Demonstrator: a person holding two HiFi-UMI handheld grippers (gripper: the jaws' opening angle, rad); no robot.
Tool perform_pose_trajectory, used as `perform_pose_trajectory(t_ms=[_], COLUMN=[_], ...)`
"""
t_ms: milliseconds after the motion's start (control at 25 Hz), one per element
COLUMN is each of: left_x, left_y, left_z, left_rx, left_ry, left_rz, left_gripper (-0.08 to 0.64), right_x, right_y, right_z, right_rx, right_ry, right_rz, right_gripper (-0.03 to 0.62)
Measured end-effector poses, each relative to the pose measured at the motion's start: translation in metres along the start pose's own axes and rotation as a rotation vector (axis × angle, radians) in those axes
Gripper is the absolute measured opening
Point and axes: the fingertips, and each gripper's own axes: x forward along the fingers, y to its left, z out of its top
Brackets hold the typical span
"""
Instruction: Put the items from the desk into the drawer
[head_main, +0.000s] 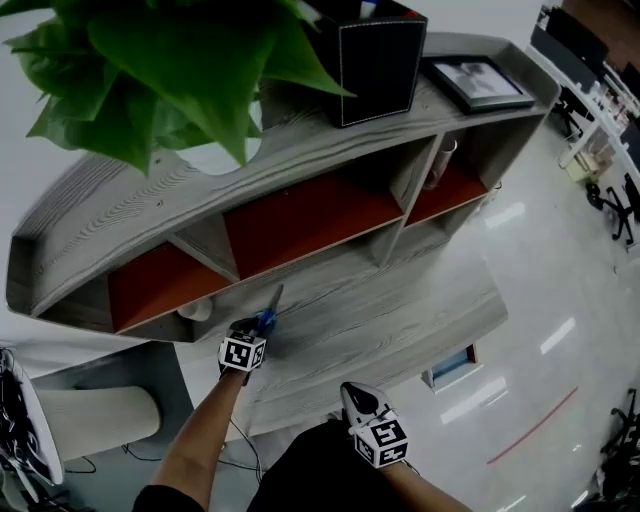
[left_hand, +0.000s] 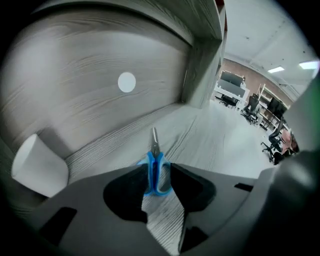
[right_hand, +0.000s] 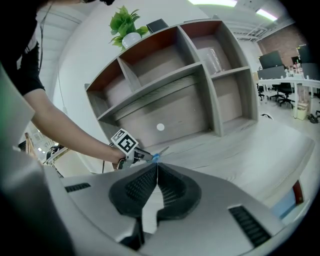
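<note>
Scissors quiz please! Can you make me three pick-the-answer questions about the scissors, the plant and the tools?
1. Where is the green plant?
A. on top of the shelf unit
B. on the floor
C. inside a red cubby

2. What colour are the handles of the scissors?
A. red
B. blue
C. yellow

3. How does the right tool stand?
A. wide open
B. shut on a cup
C. shut, nothing between

Answers:
1 A, its leaves spread above the shelf top.
2 B, the left tool grips blue loops.
3 C, its two sides meet in the right gripper view.
</note>
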Motion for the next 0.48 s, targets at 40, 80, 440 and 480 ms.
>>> perform_pose_trajectory(t_ms=[40, 80, 440, 480], left_x=[0.004, 0.007, 0.017, 0.018], left_y=[0.0, 0.001, -0.001, -0.001], left_z=[-0.004, -0.008, -0.015, -0.015], left_rx=[-0.002, -0.006, 0.002, 0.034], left_ry=[0.029, 0.055, 0.195, 0.216], left_rz=[-0.006, -0.011, -0.041, -0.029], left_gripper=[0.152, 0.158, 0.146, 0.109], right_x=[-0.001, -0.003, -0.002, -0.001], right_y=[-0.003, -0.005, -0.021, -0.022], right_z=[-0.004, -0.007, 0.004, 0.006], right_rx=[0.006, 0.012, 0.032, 0.033], right_ry=[0.003, 0.006, -0.025, -0.028], right_rz=[-0.006, -0.011, -0.037, -0.039], right_gripper=[0.018, 0.018, 0.018, 0.018])
